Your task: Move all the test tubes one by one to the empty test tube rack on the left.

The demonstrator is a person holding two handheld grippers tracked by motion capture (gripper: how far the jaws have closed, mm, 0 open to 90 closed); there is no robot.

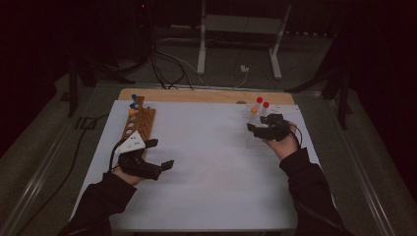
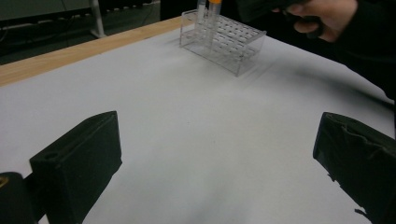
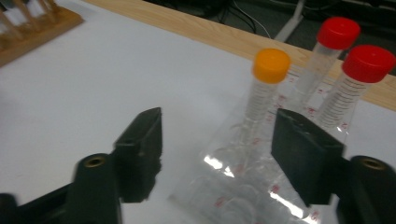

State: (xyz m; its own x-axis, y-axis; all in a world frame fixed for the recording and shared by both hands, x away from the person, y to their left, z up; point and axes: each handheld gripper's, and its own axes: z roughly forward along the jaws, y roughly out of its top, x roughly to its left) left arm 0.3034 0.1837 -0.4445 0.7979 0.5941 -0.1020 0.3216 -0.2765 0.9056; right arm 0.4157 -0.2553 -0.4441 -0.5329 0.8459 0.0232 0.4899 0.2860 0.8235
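Reaching for the orange-capped tube in the clear rack, beside two red-capped tubes, the right tool is held half open, nothing gripped. It should be centred below the cap before closing. The left tool is held open, well apart from the rack.

Person's equipment and clothing. Both forearms wear dark long sleeves reaching to the wrists. The left gripper is black, with 2 blocky matte jaws, a pale 3-cornered plate on top marked with small dots, and a thin black cable looping from its rear. The right gripper is likewise black; each of its jaw arms carries 1 brass-coloured round fastener below the rectangular pad.
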